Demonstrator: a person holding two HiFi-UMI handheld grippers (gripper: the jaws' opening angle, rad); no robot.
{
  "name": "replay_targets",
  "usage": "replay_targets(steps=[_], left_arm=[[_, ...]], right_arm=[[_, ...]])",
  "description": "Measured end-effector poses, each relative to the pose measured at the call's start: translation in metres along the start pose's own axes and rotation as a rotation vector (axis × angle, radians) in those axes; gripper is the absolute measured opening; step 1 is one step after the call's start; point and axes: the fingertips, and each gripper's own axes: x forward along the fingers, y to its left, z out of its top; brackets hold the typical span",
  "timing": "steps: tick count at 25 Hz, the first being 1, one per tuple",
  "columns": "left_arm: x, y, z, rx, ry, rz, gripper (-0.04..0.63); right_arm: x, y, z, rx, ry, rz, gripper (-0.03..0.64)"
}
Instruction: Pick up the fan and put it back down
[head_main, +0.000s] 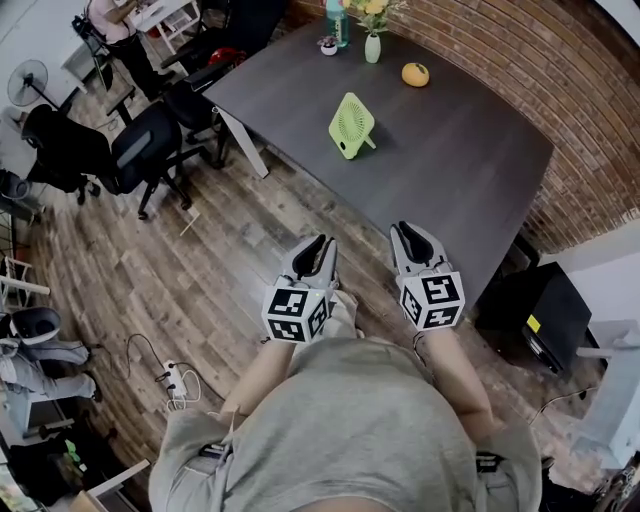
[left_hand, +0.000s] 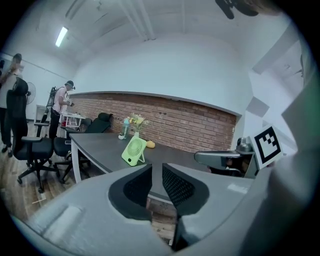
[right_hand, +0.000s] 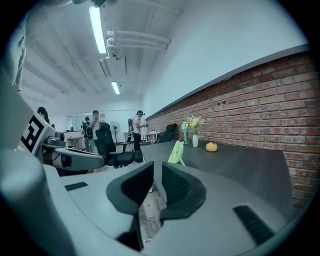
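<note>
Fan (head_main: 351, 125) is standing upright on the dark table (head_main: 470, 170), well apart from both my grippers. I am holding my left gripper (head_main: 318, 245) and right gripper (head_main: 409, 232) by the table's near edge. The fingers of each are showing only a slim gap and gripping nothing.

Office: swivel chairs (head_main: 150, 148), long desk (head_main: 455, 175), brick wall (head_main: 505, 50).
</note>
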Motion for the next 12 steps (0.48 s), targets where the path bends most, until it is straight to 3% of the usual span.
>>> replay_targets(steps=[12], left_arm=[[-0.037, -0.046, -0.023, 0.044, 0.001, -0.024, 0.034]], right_arm=[[-0.076, 0.017, -0.014, -0.016, -0.035, -0.029, 0.005]])
